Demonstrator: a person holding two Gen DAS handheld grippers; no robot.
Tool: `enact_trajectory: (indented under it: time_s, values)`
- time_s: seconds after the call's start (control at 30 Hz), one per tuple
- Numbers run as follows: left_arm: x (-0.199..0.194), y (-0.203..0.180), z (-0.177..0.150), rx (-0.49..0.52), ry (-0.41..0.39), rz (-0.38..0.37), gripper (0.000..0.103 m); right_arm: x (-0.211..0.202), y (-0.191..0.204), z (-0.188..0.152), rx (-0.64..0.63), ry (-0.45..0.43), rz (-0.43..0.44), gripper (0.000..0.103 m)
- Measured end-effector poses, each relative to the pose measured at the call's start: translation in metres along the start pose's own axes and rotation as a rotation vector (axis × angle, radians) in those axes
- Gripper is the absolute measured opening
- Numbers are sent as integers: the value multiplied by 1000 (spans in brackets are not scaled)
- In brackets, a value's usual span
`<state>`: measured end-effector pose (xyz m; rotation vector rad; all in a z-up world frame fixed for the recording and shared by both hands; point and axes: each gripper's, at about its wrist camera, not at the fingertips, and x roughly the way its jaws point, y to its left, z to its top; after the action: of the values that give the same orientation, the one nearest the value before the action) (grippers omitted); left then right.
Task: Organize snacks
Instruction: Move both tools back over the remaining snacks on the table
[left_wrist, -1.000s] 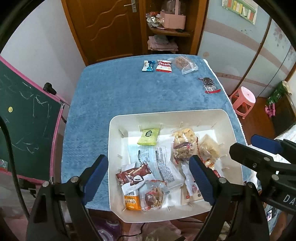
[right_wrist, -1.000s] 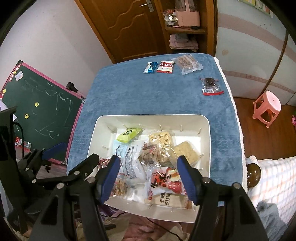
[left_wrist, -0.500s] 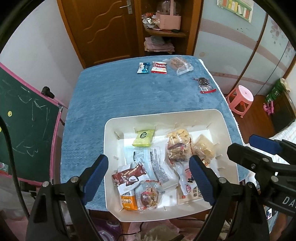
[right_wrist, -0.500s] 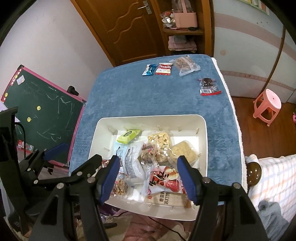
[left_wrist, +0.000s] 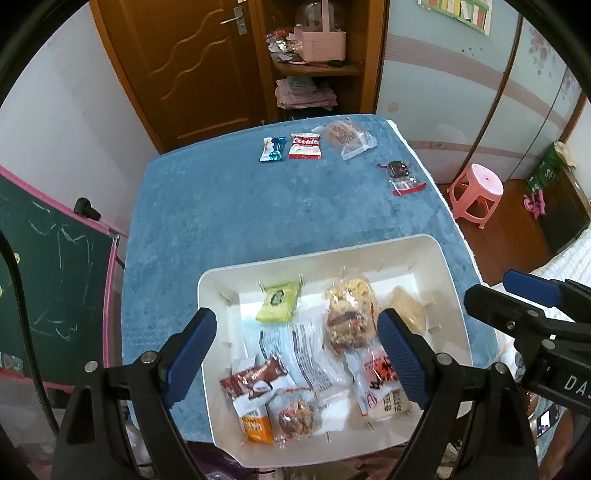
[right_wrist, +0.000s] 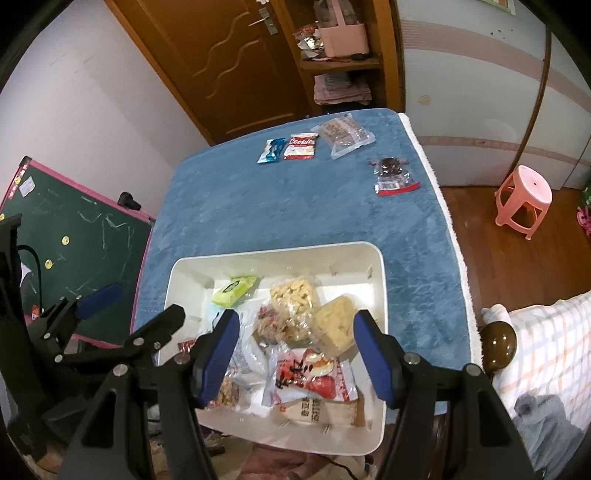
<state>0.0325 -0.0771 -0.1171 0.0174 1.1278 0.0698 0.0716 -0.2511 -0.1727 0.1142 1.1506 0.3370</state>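
I held both the left gripper (left_wrist: 297, 349) and right gripper (right_wrist: 295, 354) wide open and empty above the snack tray (left_wrist: 448, 273).

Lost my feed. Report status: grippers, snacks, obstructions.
Left gripper and right gripper open, empty, above white plastic bin. Bin full of packets; four on blue cloth, red Cookies packet among them. Nothing in the way.

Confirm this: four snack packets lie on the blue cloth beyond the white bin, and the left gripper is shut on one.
Not quite. The four packets do lie on the cloth beyond the bin, but the left gripper is open and holds nothing, as the left wrist view shows.
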Motion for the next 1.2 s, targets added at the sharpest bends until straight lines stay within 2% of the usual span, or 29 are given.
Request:
enact_trajectory:
  time_s: [0.17,0.3,0.4,0.6,0.77,0.87,1.0,1.2]
  values:
    - [6,8,27,-2,6,-13,88,3,-7,19,10,-10,-13,65]
    - [8,14,59,36,-23,5,88,1,-14,47,4,-29,-44,65]
    - [6,21,93,74,-63,20,88,-4,-21,71,-3,-54,-78,65]
    - [9,37,169,104,-117,22,88,-17,-41,142,12,-124,-119,65]
    - [28,47,232,103,-139,21,88,-11,-50,197,-21,-180,-184,65]
    - [56,50,262,96,-133,6,88,11,-60,221,-20,-178,-195,65]
    - [118,55,289,104,-95,-28,88,60,-78,240,-7,-131,-186,65]
    - [234,78,301,20,88,-63,88,156,-111,244,40,33,-157,65]
